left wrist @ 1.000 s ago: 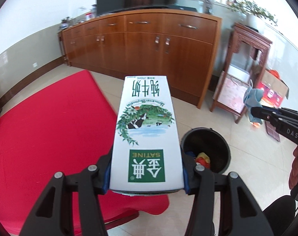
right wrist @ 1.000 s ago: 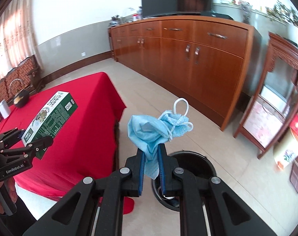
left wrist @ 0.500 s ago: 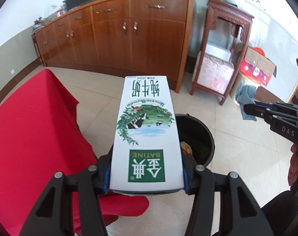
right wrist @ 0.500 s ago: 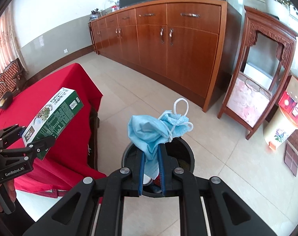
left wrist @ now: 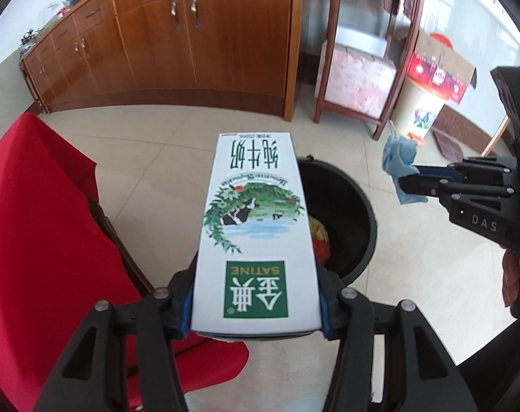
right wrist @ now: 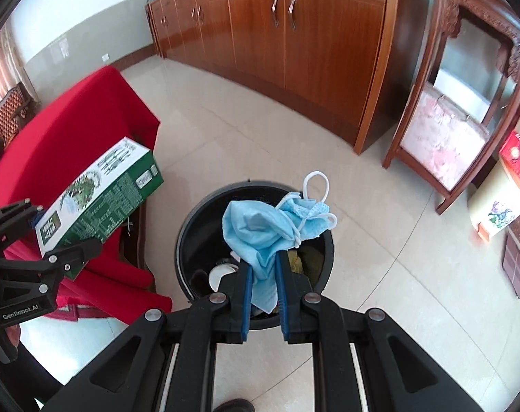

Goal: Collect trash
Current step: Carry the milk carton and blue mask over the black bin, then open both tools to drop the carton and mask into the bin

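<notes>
Over the last second both hands have swung down and in toward the black trash bin, which has slid from the lower edge of each view to the middle and grown large; in the right wrist view the bin's mouth now sits directly under the load, so the drop looks close. The right gripper keeps its blue pads pressed nearly together, pinching a crumpled blue face mask, thin soft pleated fabric with a white elastic loop standing up at 1 o'clock of the bundle. The left gripper holds half spread, clamped across the base of a milk carton, a tall rigid box of glossy white card printed with green foliage and a green logo panel; its far end overlaps the bin's rim at 9 o'clock, so it probably needs a little more travel to the right. The bin is round, smooth dark plastic, with yellow and red scraps already inside. A red tablecloth, matte and draped, fills 9 o'clock over pale glossy floor tiles.
</notes>
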`<state>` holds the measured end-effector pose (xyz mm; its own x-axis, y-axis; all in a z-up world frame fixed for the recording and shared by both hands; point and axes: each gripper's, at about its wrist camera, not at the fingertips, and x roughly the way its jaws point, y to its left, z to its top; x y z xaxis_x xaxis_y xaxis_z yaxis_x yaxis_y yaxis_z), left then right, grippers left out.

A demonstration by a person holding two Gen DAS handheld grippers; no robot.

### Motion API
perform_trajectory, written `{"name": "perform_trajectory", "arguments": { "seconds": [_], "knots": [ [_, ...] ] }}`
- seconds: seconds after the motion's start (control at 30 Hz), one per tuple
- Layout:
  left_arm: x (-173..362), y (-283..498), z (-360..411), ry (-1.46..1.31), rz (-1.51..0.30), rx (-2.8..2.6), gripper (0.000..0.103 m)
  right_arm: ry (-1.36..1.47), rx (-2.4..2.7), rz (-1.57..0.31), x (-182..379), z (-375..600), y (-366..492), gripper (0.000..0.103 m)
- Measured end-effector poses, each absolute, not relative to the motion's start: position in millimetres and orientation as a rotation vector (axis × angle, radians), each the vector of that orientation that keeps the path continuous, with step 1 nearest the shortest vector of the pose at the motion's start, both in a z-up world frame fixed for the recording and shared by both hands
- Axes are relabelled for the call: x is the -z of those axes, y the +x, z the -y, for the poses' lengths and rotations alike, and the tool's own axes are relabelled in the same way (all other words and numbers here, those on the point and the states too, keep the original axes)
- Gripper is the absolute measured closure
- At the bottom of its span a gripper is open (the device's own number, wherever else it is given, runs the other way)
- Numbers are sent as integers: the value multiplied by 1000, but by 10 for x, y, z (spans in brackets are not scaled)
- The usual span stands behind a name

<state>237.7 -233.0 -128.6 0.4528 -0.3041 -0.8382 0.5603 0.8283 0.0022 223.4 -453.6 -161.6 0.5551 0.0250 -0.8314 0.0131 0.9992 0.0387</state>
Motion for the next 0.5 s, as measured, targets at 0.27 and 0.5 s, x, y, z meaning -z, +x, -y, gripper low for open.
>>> {"name": "perform_trajectory", "arguments": {
  "seconds": [0.27,0.5],
  "knots": [
    [1708,2591,2570,348,-1065,609,48,-59,-63,-1104,2167,4476,2529,89],
    [1976,2795,2692,331,-1136,602,35,-38,-116,-1216,2626,4580,2836,69]
  ]
}}
